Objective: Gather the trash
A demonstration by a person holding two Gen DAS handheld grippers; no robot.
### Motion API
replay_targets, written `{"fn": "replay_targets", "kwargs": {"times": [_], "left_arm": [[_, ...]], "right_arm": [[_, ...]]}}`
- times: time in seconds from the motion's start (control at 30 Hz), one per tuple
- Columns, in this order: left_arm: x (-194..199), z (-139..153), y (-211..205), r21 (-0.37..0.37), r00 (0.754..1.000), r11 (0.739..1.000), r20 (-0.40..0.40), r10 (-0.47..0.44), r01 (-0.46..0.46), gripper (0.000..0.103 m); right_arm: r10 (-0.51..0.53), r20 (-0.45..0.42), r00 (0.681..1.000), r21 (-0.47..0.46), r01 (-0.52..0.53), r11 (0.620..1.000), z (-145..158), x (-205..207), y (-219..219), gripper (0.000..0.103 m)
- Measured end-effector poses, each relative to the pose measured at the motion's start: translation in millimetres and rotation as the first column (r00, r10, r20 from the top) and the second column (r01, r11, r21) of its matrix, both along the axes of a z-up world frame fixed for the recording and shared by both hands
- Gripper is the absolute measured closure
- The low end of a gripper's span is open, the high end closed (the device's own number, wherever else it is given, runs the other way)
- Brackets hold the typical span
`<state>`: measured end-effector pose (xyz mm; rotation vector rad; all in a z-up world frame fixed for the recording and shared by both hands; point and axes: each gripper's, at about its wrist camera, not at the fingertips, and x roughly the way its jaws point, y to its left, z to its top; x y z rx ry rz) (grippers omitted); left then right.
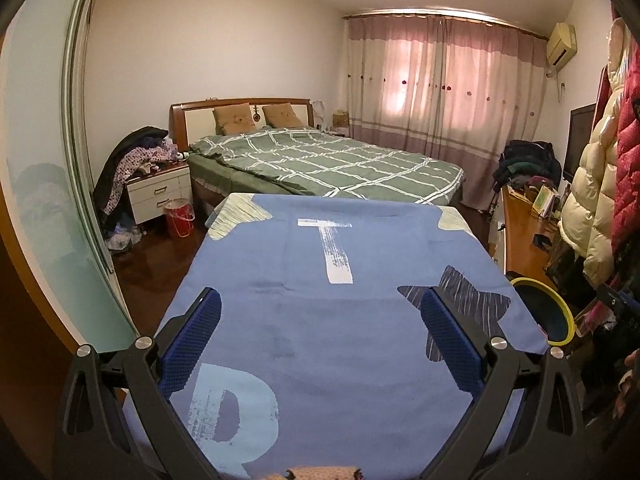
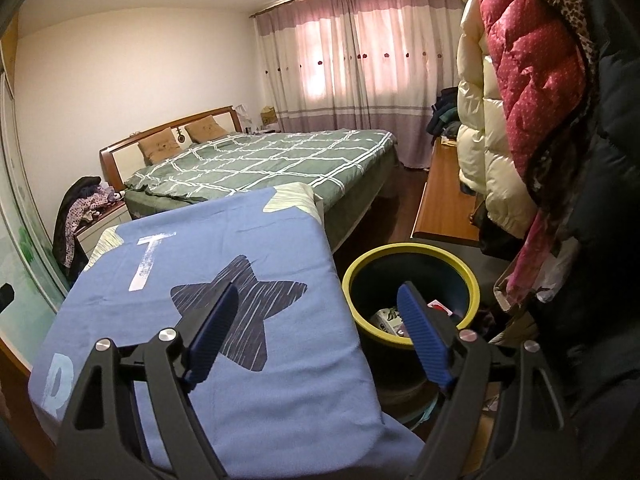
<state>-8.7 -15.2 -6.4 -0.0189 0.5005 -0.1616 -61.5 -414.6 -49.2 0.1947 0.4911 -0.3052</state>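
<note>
I have both grippers out over the blue cloth (image 1: pixel 332 320) that covers the table in front of me, each tilted a little downward and looking toward the bed (image 1: pixel 320 160) at the far side of the room.

My left gripper (image 1: pixel 320 332) sits over the middle of the cloth, its blue fingers (image 1: pixel 192 344) spread wide with nothing between them; under it I see only bare cloth, with a white T farther off and a pale letter nearer me.

My right gripper (image 2: pixel 316 332) is at the cloth's right edge, also spread wide and empty. Its left finger (image 2: pixel 212 328) lies over the dark star (image 2: pixel 256 300) printed on the cloth, and its right finger (image 2: pixel 420 340) stands in front of the bin (image 2: pixel 360 268).

The bin, dark with a yellow rim, stands just right of the table, below the cloth's level. The trash (image 2: pixel 386 316) lies in its bottom: a pale printed wrapper or carton, and beside it a small red and white scrap I cannot identify. From the left gripper's camera I see only the bin's rim and dark inside wall (image 1: pixel 560 308), at the right of the cloth.

A red bucket (image 1: pixel 180 218) stands on the floor at the far left, by the nightstand (image 1: pixel 160 192); its contents are not visible. Coats (image 2: pixel 520 100) hang at the near right, above and behind the bin.
</note>
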Motion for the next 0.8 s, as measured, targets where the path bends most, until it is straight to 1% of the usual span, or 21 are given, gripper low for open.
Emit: {"fn": "replay_targets", "kwargs": {"times": [0.57,0.8], "left_arm": [[0.8,0.2,-7.7,0.003,1.000,1.000,0.000,-0.009,0.009,0.005],[2.8,-1.0,-9.5,-0.008,1.000,1.000,-0.010,-0.015,0.015,0.005]], "right_arm": [[0.001,0.000,1.000,0.001,-0.001,1.000,-1.2,2.0,-0.5,0.025],[0.008,-0.004,1.000,0.006,-0.008,1.000,-0.7,5.2,2.4,0.025]]}}
